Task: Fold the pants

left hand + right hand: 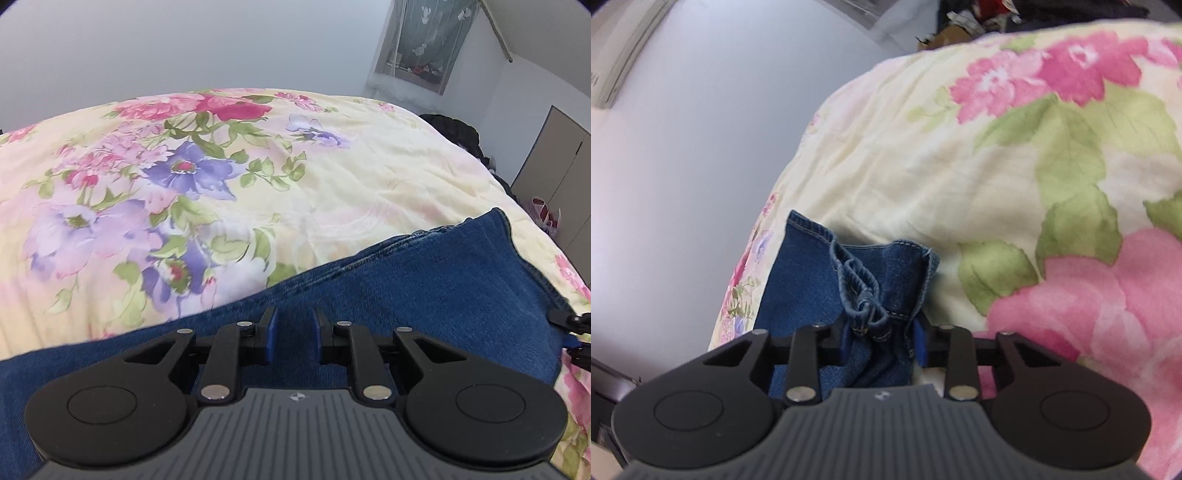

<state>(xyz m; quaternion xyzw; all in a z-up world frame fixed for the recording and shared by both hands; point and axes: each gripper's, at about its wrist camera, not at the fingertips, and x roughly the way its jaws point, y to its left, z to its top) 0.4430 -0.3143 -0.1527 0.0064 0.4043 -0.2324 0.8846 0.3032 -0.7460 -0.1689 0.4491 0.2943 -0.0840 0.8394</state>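
Blue denim pants [424, 288] lie on a floral bedspread [221, 177]. In the left wrist view my left gripper [294, 336] hovers over the denim with its blue pads apart and nothing between them. The other gripper shows at the right edge [570, 325] by the pants' edge. In the right wrist view my right gripper [884, 341] has bunched denim hem [864, 295] between its blue pads, which stand fairly wide; whether they pinch the cloth is unclear. The pant leg [801, 280] extends ahead to its stitched cuff.
The bedspread [1015, 155] covers the bed, whose edge drops off at left in the right wrist view. A grey wall [184, 44], a window [424, 40], dark clutter [458, 133] and cupboard doors [554, 162] lie beyond.
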